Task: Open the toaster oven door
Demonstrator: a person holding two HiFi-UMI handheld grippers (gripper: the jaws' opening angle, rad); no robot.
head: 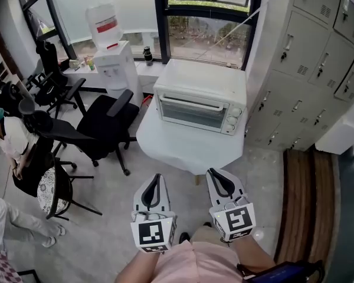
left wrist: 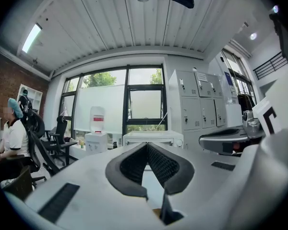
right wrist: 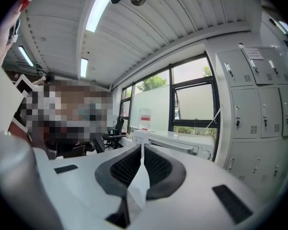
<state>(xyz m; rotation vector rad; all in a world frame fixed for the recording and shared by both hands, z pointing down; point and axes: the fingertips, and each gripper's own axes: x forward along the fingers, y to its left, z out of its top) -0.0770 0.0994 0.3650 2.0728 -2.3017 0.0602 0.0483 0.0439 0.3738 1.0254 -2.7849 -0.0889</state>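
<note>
While the white plastic left gripper (head: 156,180) and right gripper (head: 217,175) are hovering at lower centre, each with ribbed black jaws pressed together on nothing, the single boxy white toaster oven (head: 202,82) is sitting well apart at upper centre, its glass door (head: 192,114) shut, showing three round knobs (head: 232,121), on one round white table (head: 177,152).

White table (head: 177,149) carries toaster oven (head: 200,102), door shut.

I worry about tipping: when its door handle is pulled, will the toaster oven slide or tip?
Tipping seems unlikely: the toaster oven looks wide and low. Sliding seems likelier, since the table looks smooth and the handle sits high.
</note>
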